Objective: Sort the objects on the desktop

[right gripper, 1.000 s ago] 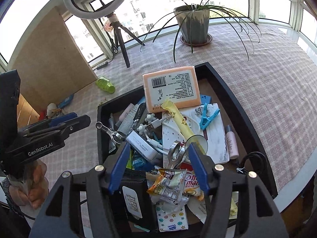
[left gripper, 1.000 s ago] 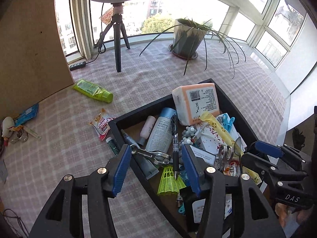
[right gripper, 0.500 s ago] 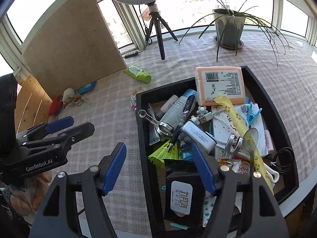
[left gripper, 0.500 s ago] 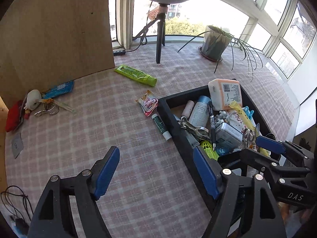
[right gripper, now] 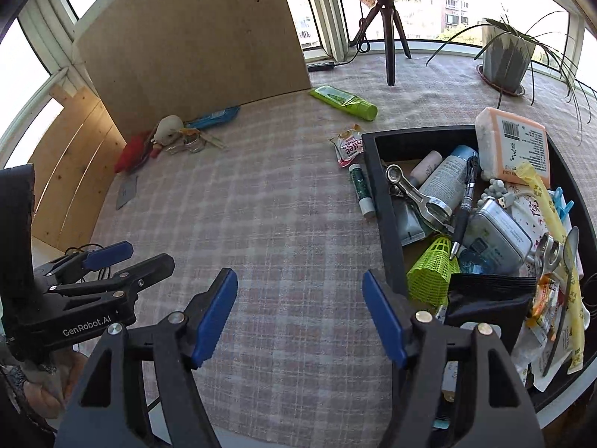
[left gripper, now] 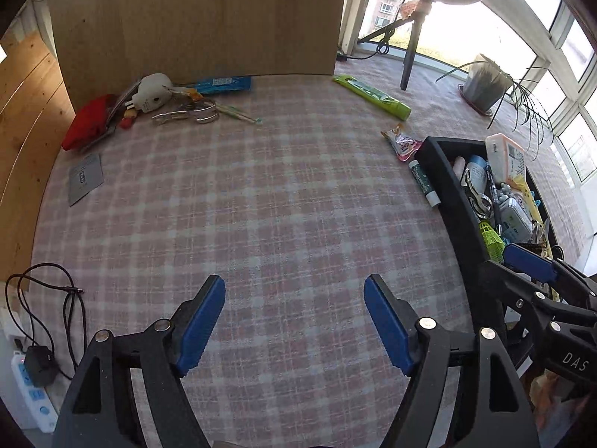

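My left gripper (left gripper: 294, 298) hangs open over bare checked tablecloth with nothing between its fingers. My right gripper (right gripper: 298, 291) is open too, just left of the black tray (right gripper: 388, 224), which is crammed with several items: a tissue pack, tubes, a pen, a green shuttlecock. Outside the tray's left wall lie a green lip-balm stick (right gripper: 360, 190) and a snack packet (right gripper: 349, 145), with a lime tube (right gripper: 343, 101) farther back. By the far-left board sit a red pouch (left gripper: 87, 121), a white toy (left gripper: 151, 91), keys and a blue packet. A grey card (left gripper: 86, 179) lies alone.
A wooden board (right gripper: 194, 37) stands at the back left. A ring-light tripod (right gripper: 388, 37) and a potted plant (right gripper: 505, 59) stand by the windows. A power strip (left gripper: 31, 388) with a cable lies past the table's left edge. The tray (left gripper: 459, 201) sits at the table's right.
Both grippers have swung left, from above the tray's contents to over the tablecloth beside it. Both pairs of jaws stand wider than a second ago.
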Available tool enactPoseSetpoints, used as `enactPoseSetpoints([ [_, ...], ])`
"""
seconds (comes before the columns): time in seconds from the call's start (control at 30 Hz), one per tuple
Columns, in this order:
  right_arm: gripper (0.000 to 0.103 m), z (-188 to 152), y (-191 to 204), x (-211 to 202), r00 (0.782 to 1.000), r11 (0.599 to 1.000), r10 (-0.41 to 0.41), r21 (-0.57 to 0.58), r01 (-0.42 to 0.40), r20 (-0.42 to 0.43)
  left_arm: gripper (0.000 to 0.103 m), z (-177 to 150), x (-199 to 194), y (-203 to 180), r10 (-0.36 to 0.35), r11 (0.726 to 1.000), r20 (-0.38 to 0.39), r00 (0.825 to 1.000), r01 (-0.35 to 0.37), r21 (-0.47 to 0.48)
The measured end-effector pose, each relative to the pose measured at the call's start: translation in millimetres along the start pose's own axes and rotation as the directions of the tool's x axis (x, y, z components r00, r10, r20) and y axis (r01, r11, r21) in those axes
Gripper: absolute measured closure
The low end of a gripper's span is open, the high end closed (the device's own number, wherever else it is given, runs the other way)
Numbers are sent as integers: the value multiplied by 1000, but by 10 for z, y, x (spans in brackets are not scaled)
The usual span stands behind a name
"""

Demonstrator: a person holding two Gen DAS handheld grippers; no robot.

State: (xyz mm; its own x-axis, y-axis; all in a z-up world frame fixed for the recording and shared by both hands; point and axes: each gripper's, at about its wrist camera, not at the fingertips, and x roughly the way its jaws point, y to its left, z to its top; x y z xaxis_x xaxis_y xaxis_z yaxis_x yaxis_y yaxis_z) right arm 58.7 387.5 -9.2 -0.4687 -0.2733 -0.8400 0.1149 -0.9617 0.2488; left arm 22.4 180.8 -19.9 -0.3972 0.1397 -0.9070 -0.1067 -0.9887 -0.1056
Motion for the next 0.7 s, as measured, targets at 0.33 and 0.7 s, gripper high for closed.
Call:
enactPoseSetpoints([
  [0.33, 34, -89, 457, 273, 999, 998, 35, -57, -37, -36, 27, -159, -13, 395, 34, 997, -3, 999, -34, -67],
  [0.7, 34, -65, 659, 392, 998, 995, 42, -86, -46, -48, 26, -183, 49, 513, 40, 995, -9, 999, -41, -87],
])
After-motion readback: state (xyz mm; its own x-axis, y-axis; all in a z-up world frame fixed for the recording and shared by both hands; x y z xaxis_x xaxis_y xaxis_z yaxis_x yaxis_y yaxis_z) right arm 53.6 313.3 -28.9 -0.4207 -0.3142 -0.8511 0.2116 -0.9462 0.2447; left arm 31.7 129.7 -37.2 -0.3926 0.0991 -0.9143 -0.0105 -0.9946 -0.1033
